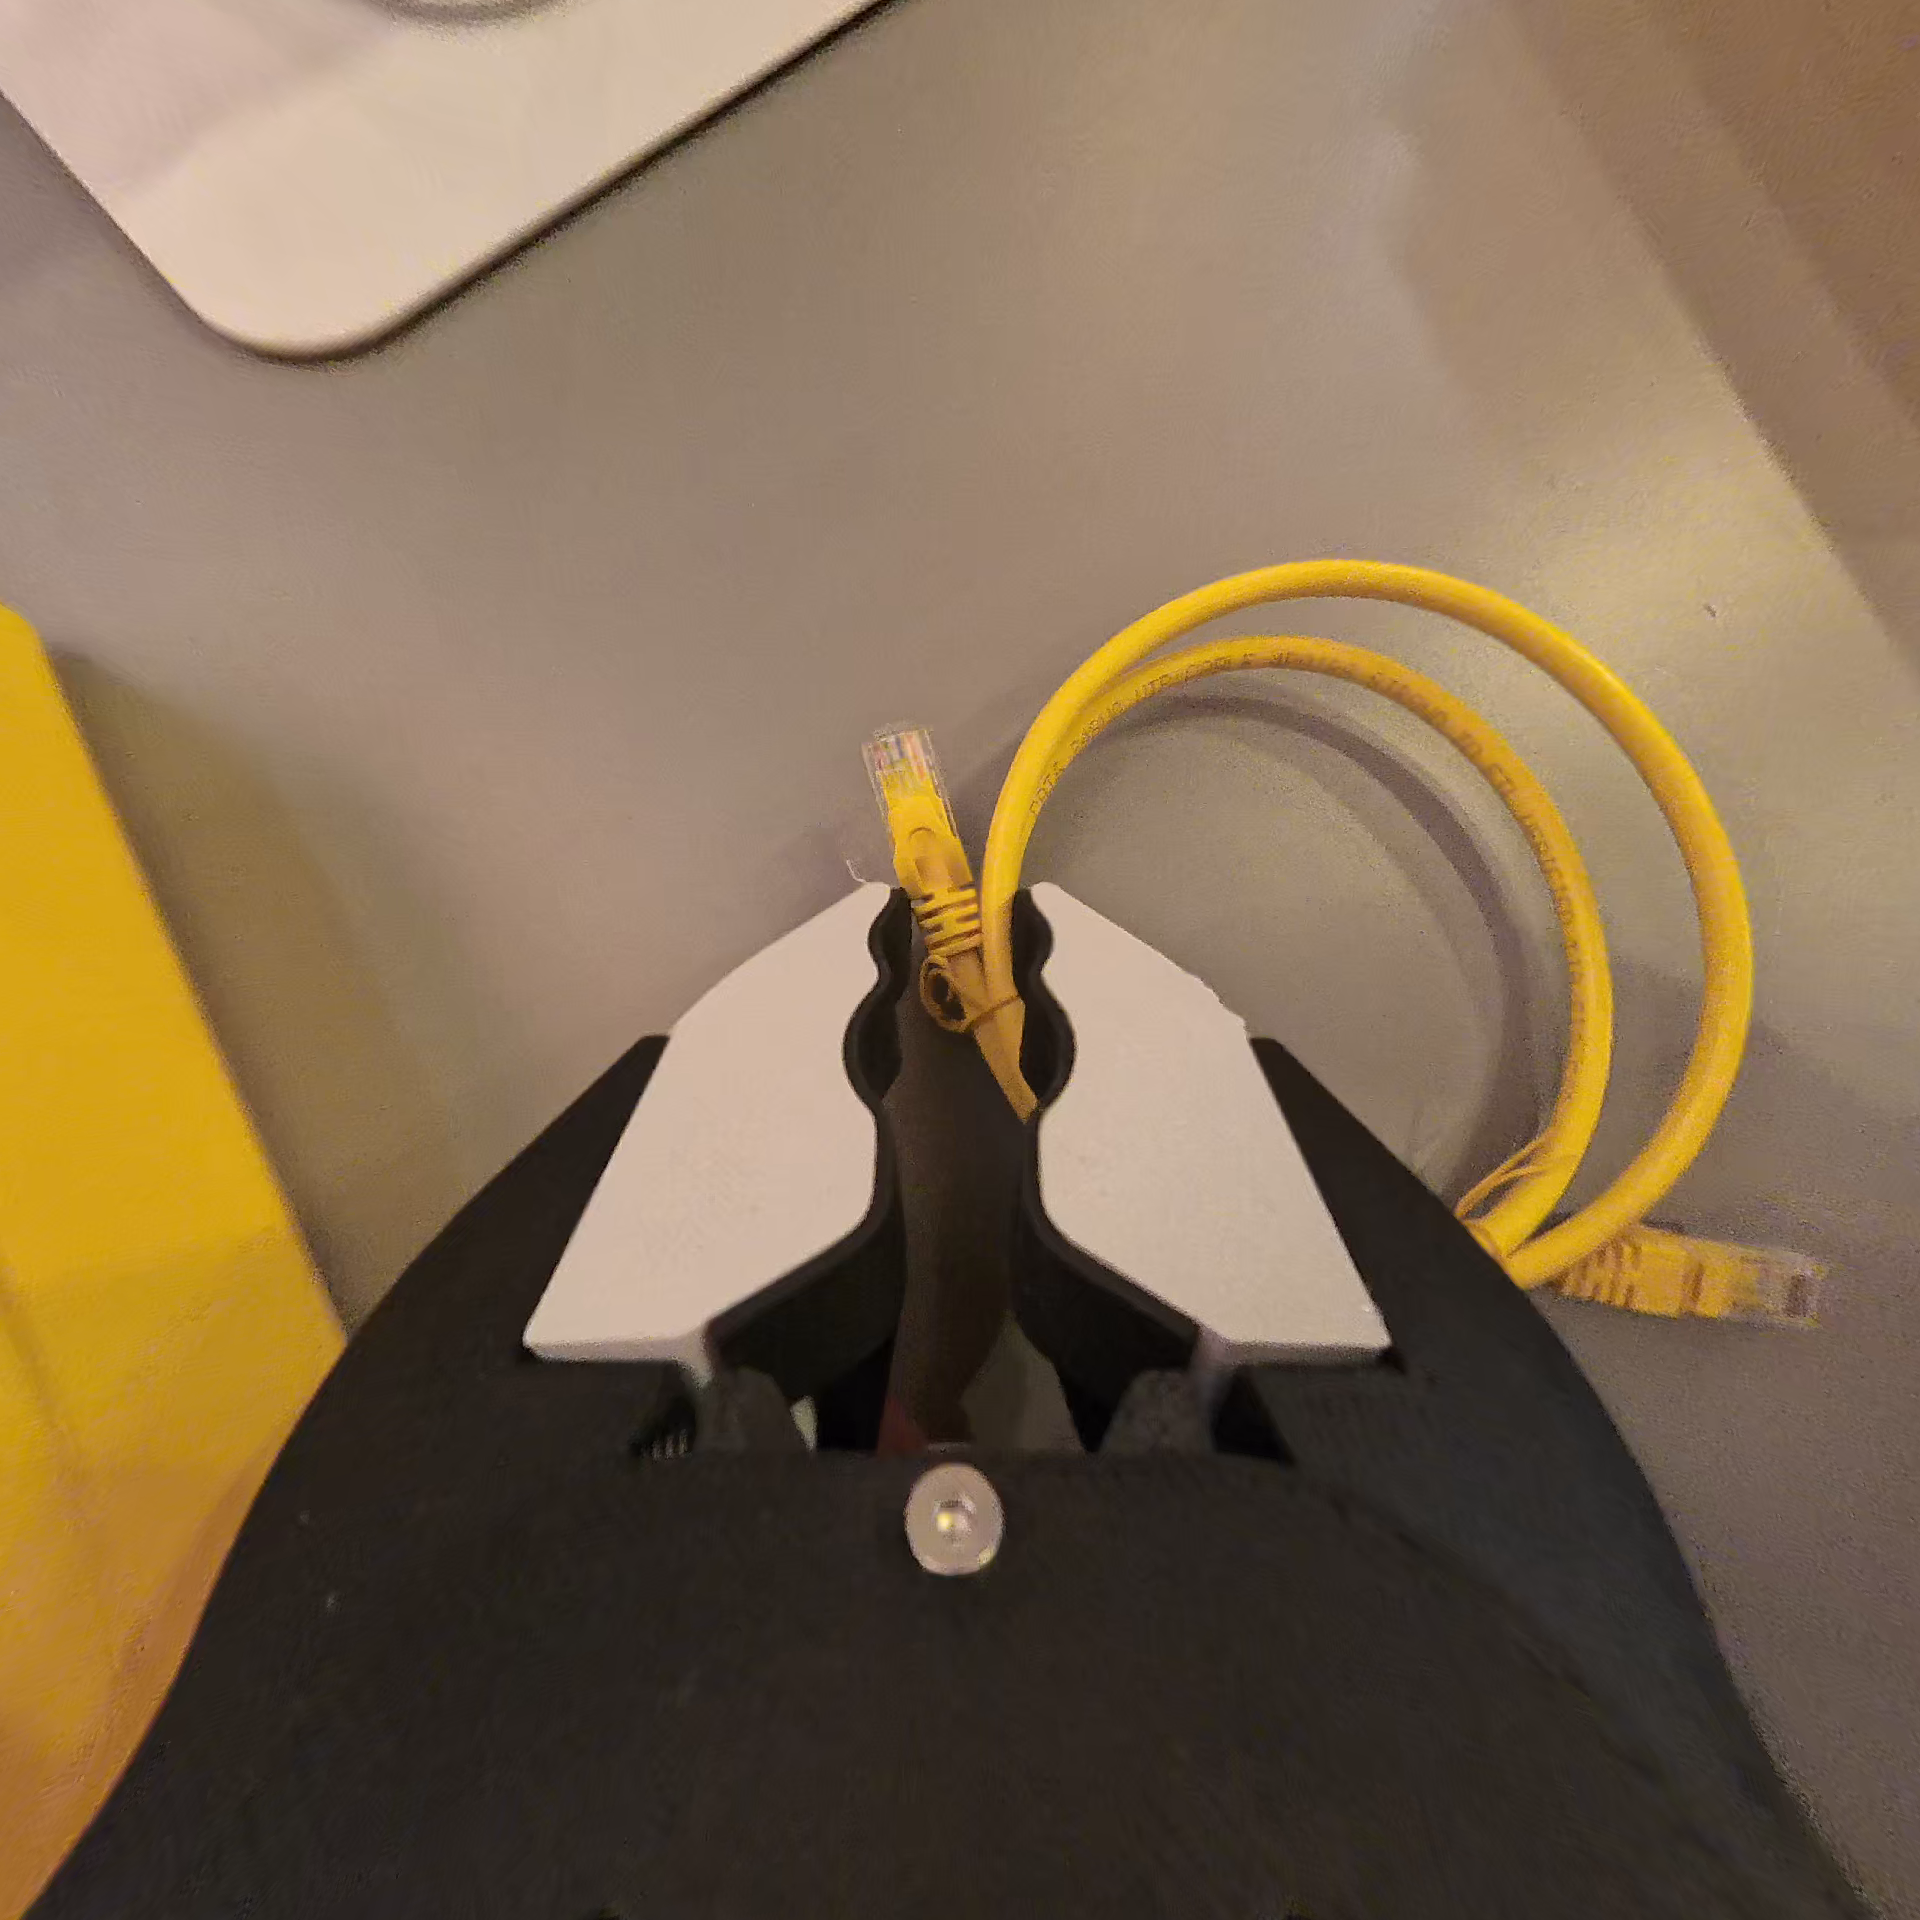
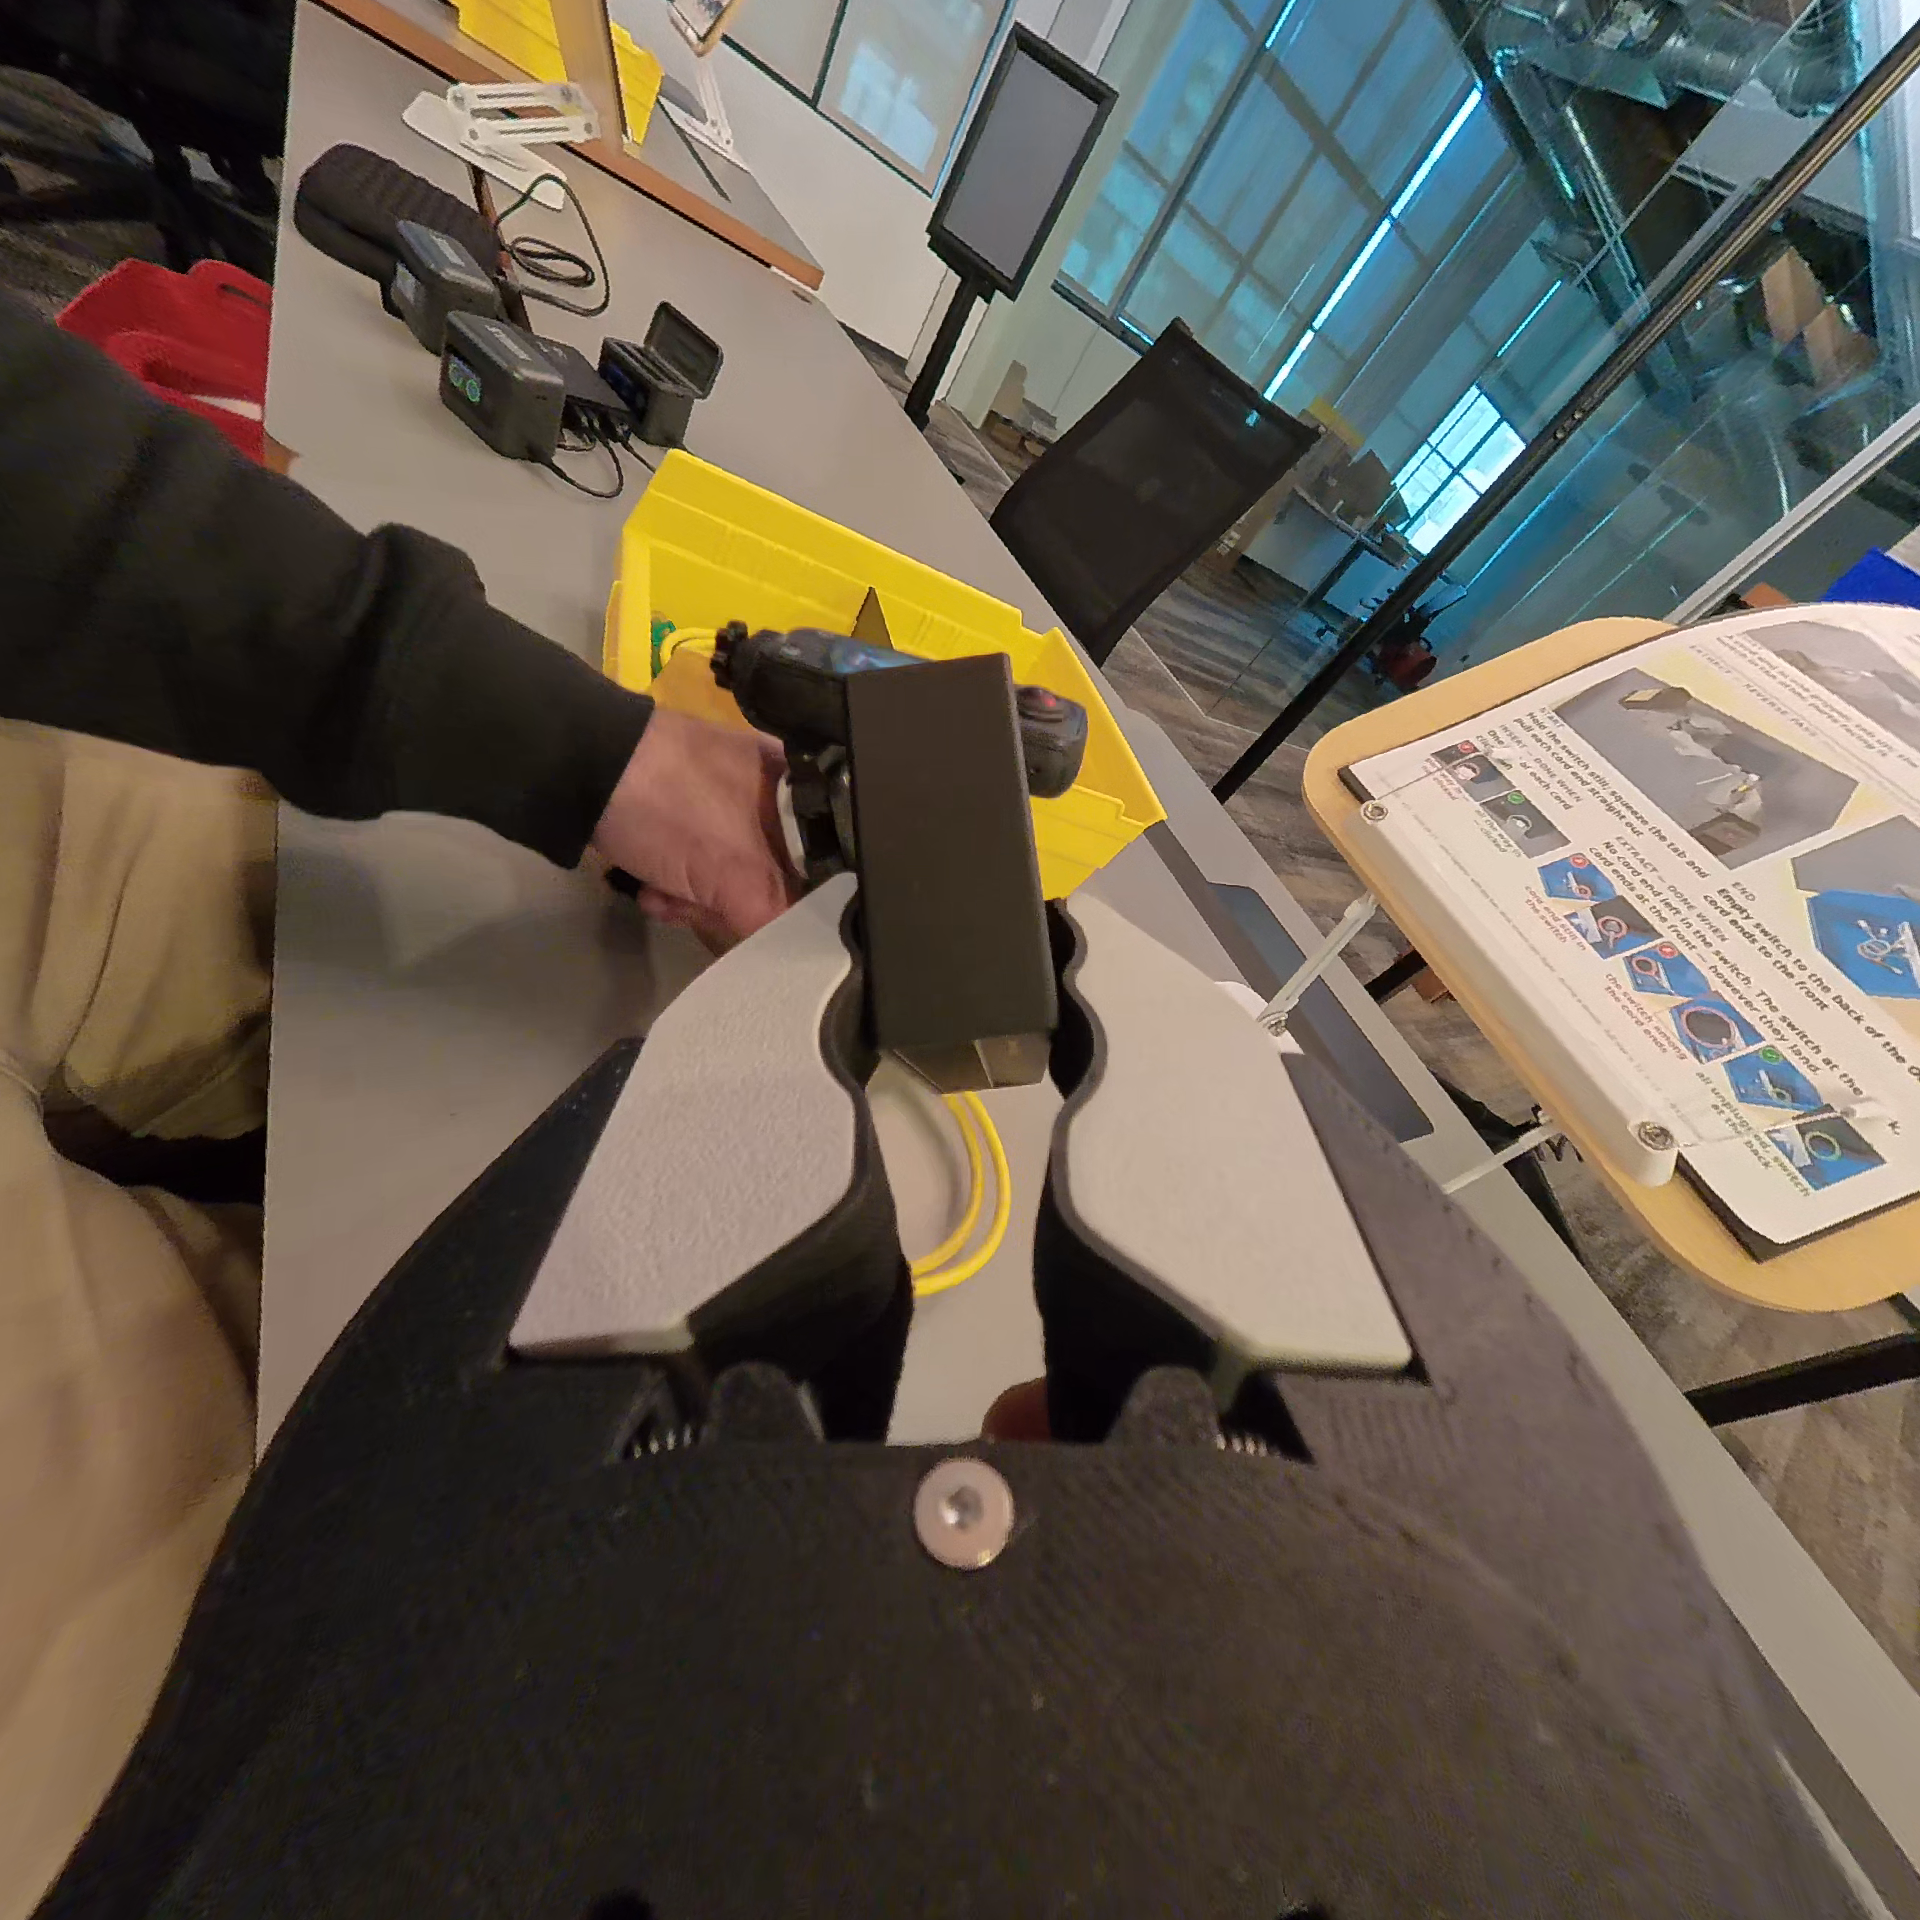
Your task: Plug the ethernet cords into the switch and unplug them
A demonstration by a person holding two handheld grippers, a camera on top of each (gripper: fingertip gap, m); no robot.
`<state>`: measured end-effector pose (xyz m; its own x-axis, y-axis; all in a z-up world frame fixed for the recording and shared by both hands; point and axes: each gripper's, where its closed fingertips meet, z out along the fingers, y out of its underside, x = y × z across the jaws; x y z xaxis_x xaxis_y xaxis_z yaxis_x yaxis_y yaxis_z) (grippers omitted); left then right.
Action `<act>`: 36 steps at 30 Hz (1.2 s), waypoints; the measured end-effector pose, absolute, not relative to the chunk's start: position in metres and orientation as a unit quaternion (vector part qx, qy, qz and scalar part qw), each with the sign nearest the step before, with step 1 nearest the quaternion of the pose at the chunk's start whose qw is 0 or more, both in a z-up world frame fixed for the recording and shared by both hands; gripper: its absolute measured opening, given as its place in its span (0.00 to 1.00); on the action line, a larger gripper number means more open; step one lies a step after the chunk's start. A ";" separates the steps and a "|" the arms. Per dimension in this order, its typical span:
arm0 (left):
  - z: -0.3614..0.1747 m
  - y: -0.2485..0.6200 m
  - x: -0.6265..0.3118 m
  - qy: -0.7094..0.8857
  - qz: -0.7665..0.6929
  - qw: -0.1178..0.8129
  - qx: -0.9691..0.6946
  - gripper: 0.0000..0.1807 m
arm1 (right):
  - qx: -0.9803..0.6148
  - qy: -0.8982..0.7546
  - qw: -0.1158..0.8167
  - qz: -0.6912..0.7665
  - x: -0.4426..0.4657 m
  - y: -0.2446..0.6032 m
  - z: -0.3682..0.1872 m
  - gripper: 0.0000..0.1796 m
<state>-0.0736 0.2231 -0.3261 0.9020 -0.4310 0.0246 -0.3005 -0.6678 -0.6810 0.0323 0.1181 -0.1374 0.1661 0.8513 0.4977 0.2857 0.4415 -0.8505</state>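
Observation:
In the left wrist view my left gripper (image 1: 954, 902) is shut on a yellow ethernet cord (image 1: 1621, 790) just behind its plug (image 1: 906, 781), which sticks out past the tips with its clear end forward. The cord loops to the right over the grey table (image 1: 935, 468); its other plug (image 1: 1704, 1280) lies on the table at the right. In the right wrist view my right gripper (image 2: 956, 920) is shut on a black box-shaped switch (image 2: 951, 862), held tilted above the table. Part of the yellow cord (image 2: 977, 1205) shows below it. The switch's ports are hidden.
A yellow bin (image 2: 831, 592) stands on the grey table (image 2: 416, 987) behind the switch; its side shows at the left (image 1: 114, 1039). A person's hand (image 2: 707, 831) holds the other gripper's handle. A white flat base (image 1: 343, 156) lies far left. An instruction board (image 2: 1662, 914) stands right. About 25 centimetres separates my left fingertips from my right.

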 end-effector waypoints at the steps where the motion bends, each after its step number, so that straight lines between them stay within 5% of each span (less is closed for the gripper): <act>1: -0.318 0.222 -0.072 0.220 -0.088 0.365 -0.900 0.10 | -0.474 -0.600 0.599 0.237 0.032 0.119 -0.138 0.16; 9: -0.229 0.194 -0.045 0.380 -0.083 0.411 -0.824 0.10 | -0.485 -0.596 0.602 0.217 0.035 0.129 -0.145 0.16; 17: -0.163 0.140 -0.042 0.580 -0.143 0.346 -0.723 0.10 | -0.476 -0.608 0.624 0.122 0.036 0.142 -0.148 0.16; 36: -0.154 0.072 -0.023 0.655 -0.321 0.213 -0.650 0.10 | -0.373 -0.689 0.621 -0.040 0.015 0.124 -0.152 0.16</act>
<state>-0.0228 0.0717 -0.1544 -0.0655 -0.9883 0.1377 -0.7147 -0.0498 -0.6977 0.0148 0.1237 -0.1520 0.0486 0.4635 0.8847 0.5632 0.7188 -0.4075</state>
